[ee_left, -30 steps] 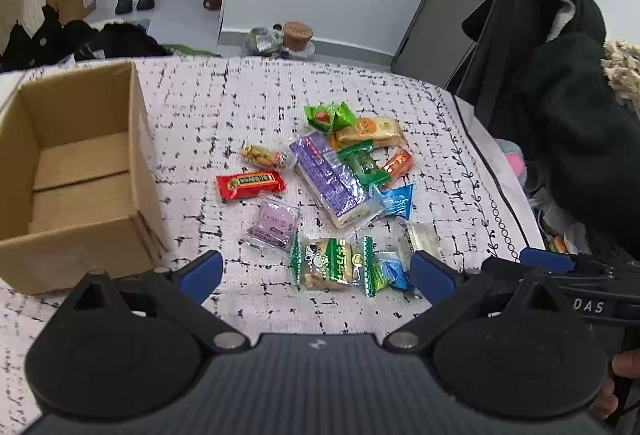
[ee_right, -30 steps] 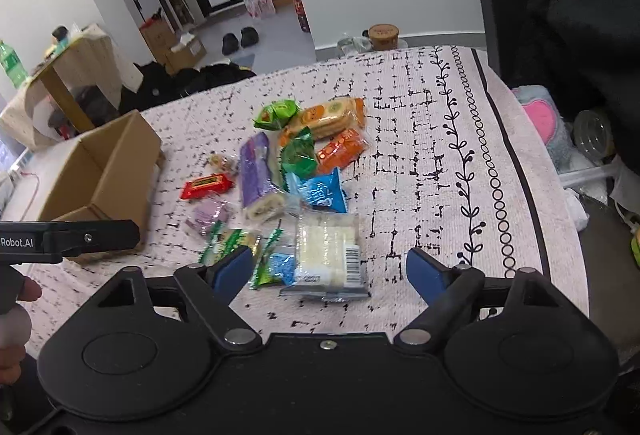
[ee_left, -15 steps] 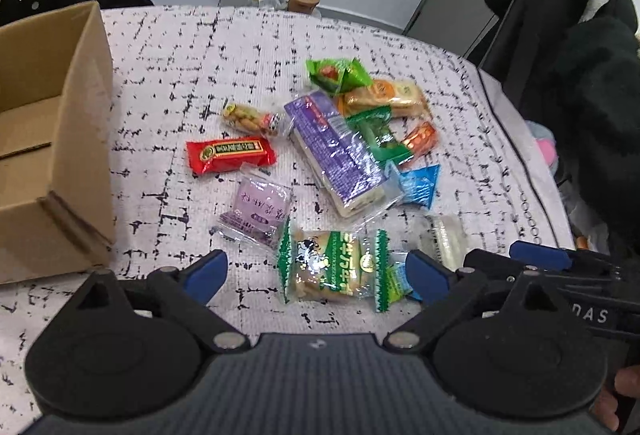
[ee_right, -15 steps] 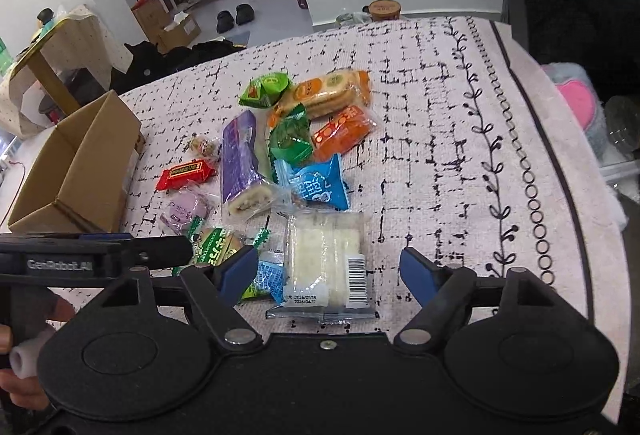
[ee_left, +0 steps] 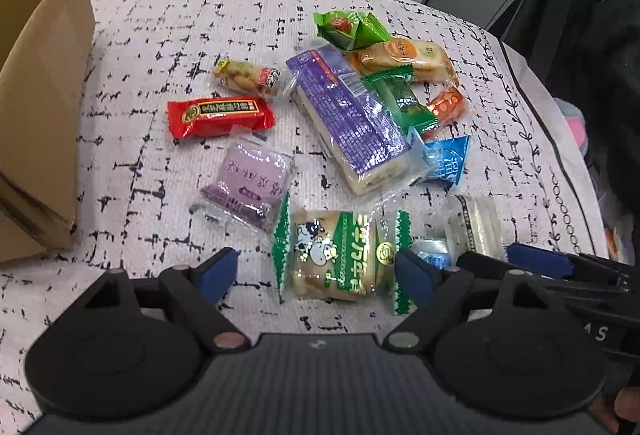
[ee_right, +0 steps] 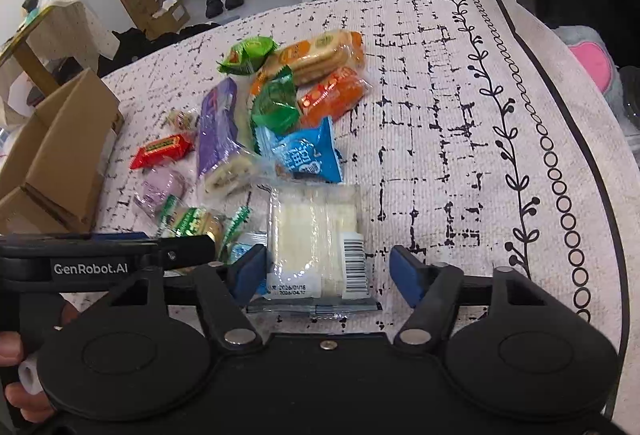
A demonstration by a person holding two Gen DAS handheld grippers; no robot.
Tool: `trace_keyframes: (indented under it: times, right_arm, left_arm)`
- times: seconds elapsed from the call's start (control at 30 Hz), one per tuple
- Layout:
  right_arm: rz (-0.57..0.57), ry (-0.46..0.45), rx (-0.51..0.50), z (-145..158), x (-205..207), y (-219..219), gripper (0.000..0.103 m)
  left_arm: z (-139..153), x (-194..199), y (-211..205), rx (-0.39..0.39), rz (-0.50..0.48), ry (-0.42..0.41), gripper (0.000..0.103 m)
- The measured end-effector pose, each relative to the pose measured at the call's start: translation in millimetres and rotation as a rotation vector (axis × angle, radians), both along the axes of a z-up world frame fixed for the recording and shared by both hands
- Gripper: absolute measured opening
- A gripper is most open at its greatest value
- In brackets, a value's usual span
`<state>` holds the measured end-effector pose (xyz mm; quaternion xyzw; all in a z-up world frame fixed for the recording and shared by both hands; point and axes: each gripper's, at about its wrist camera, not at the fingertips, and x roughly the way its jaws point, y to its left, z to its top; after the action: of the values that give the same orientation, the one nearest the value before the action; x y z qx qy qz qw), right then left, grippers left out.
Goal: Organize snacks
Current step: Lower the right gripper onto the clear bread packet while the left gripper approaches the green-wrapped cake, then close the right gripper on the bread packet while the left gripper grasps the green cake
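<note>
Several wrapped snacks lie in a heap on the patterned tablecloth (ee_left: 160, 35). My left gripper (ee_left: 316, 273) hangs low over a green-and-white cow-print snack (ee_left: 340, 255), which lies between its closing jaws. The right pad is at the wrapper's edge and the left pad stands clear of it. My right gripper (ee_right: 328, 273) straddles a clear pack of white cake (ee_right: 316, 235). Its jaws are closing too, with a gap still showing on the right side. An open cardboard box (ee_left: 40, 75) stands to the left.
Behind the two packs lie a long purple pack (ee_left: 348, 119), a red bar (ee_left: 220, 115), a lilac packet (ee_left: 252, 179), a blue packet (ee_right: 308, 155) and orange biscuits (ee_right: 320, 53). The cloth's right border (ee_right: 560, 155) falls off near dark clothing. The grippers are side by side, close together.
Both grippers have come down and forward onto the near edge of the heap. Their jaws have narrowed around the cow-print snack and the white cake pack.
</note>
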<state>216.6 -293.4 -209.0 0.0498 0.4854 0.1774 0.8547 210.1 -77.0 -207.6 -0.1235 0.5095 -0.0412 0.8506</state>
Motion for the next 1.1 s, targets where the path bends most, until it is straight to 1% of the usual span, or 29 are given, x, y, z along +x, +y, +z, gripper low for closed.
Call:
trace_keyframes:
  times: [0.03, 0.07, 0.17, 0.23, 0.27, 0.37, 0.43, 0.47, 0.5, 0.53, 0.8, 1.1]
  right_arm:
    - [-0.001, -0.003, -0.005, -1.3, 0.0, 0.6, 0.061]
    - [-0.002, -0.003, -0.010, -2.4, -0.7, 0.7, 0.056]
    - [-0.006, 0.000, -0.014, -3.6, -1.9, 1.2, 0.049]
    - [-0.001, 0.003, -0.003, -2.6, -3.3, 1.4, 0.047]
    - [-0.003, 0.005, 0.006, -2.1, -4.2, 0.9, 0.047]
    - [-0.019, -0.001, 0.033, 0.6, -7.7, -2.2, 0.046]
    - [-0.023, -0.007, 0.045, 3.6, -8.9, -4.0, 0.046]
    - [-0.025, -0.011, 0.050, 5.9, -9.6, -4.5, 0.046]
    - [-0.027, -0.018, 0.057, 8.5, -10.2, -5.4, 0.046]
    - [-0.028, -0.026, 0.063, 11.2, -10.6, -5.7, 0.046]
    - [-0.036, -0.061, 0.102, 25.0, -11.2, -5.9, 0.046]
    - [-0.020, -0.075, 0.118, 31.1, -14.1, 1.4, 0.046]
  left_arm:
    - [-0.4, 0.1, -1.0, 0.005, -0.002, -0.005, 0.084]
    - [-0.6, 0.3, -1.4, 0.004, -0.002, -0.008, 0.084]
    - [0.2, -0.9, -1.6, 0.000, -0.002, -0.014, 0.072]
    - [1.3, -2.5, -1.4, -0.019, -0.005, -0.017, 0.057]
    - [2.0, -3.5, -1.3, -0.027, -0.004, -0.019, 0.055]
    - [6.6, -6.3, -2.6, -0.022, -0.005, -0.029, 0.047]
    - [9.9, -8.5, -1.4, -0.035, 0.000, -0.036, 0.039]
    - [12.2, -9.6, -0.2, -0.042, 0.003, -0.040, 0.037]
    - [14.0, -10.5, 0.4, -0.042, 0.006, -0.043, 0.024]
    - [16.3, -11.5, 1.7, -0.047, 0.008, -0.048, 0.021]
    - [34.8, -19.2, 6.6, -0.073, 0.012, -0.082, 0.011]
    - [54.6, -26.1, 9.6, -0.106, 0.014, -0.121, 0.008]
